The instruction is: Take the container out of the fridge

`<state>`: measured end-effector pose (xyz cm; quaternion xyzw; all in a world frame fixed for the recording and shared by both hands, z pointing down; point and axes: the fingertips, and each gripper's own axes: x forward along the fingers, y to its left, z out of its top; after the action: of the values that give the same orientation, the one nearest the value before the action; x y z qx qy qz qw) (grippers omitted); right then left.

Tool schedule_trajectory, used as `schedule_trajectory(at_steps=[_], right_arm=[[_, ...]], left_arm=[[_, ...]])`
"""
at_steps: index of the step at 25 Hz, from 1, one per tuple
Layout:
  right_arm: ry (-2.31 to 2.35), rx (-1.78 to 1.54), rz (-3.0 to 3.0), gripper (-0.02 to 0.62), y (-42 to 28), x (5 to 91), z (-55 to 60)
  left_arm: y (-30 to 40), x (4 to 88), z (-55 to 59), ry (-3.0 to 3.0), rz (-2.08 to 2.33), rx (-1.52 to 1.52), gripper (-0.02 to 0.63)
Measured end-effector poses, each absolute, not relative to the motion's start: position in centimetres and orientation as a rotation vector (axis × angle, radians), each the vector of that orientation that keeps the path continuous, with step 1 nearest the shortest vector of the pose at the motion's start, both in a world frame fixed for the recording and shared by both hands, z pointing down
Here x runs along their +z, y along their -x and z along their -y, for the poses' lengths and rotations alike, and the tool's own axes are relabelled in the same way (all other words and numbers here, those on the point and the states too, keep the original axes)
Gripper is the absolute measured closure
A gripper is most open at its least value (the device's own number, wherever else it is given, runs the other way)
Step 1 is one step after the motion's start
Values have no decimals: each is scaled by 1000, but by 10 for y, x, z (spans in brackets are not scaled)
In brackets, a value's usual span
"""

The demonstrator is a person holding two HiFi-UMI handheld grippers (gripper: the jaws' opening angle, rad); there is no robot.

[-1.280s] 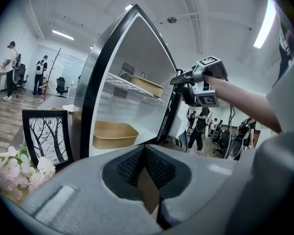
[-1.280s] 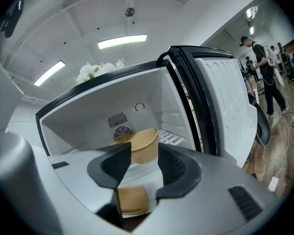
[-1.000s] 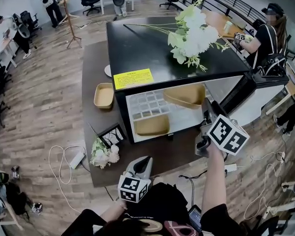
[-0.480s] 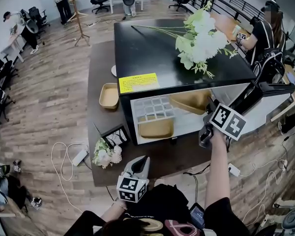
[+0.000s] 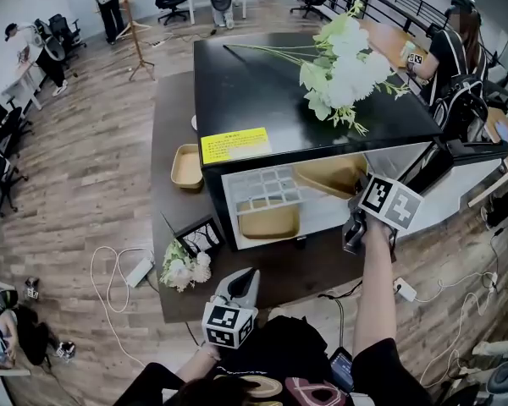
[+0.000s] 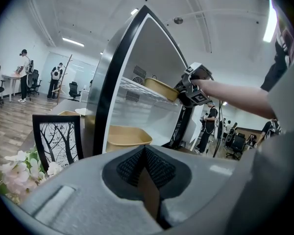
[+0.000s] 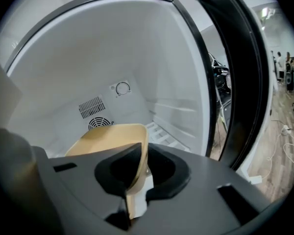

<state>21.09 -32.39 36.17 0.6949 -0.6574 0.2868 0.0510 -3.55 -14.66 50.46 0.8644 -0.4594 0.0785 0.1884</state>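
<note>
A black mini fridge (image 5: 305,100) stands open on a dark table (image 5: 165,117). A tan container (image 5: 326,176) sits on its upper shelf and a second one (image 5: 269,220) lies below. My right gripper (image 5: 356,200) reaches into the upper shelf. Its jaws have just been closing, and the rim of the upper container (image 7: 108,136) is pinched in the right gripper (image 7: 137,168). The left gripper view shows that right gripper (image 6: 182,89) at the upper container (image 6: 161,88). My left gripper (image 5: 244,279) hangs low in front of the table, shut and empty (image 6: 146,153).
The fridge door (image 5: 457,155) swings open to the right. White flowers (image 5: 343,66) lie on the fridge top. A third tan container (image 5: 186,166), a framed picture (image 5: 199,235) and a small bouquet (image 5: 182,269) sit on the table left of the fridge. Cables cross the floor.
My right gripper has moved down and in toward the upper shelf, and its jaws have closed on the upper container's rim. The left gripper has stayed put.
</note>
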Motion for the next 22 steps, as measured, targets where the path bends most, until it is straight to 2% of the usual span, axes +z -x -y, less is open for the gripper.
schedule_trajectory(at_steps=[1,22], right_arm=[[-2124,872,1987,565,-212,362,323],[-2140,914,2097,566,-211,356,268]], left_arm=[[36,505,146,-2430,1293,219,598],[29,507,139,-2433,1273,220,598]])
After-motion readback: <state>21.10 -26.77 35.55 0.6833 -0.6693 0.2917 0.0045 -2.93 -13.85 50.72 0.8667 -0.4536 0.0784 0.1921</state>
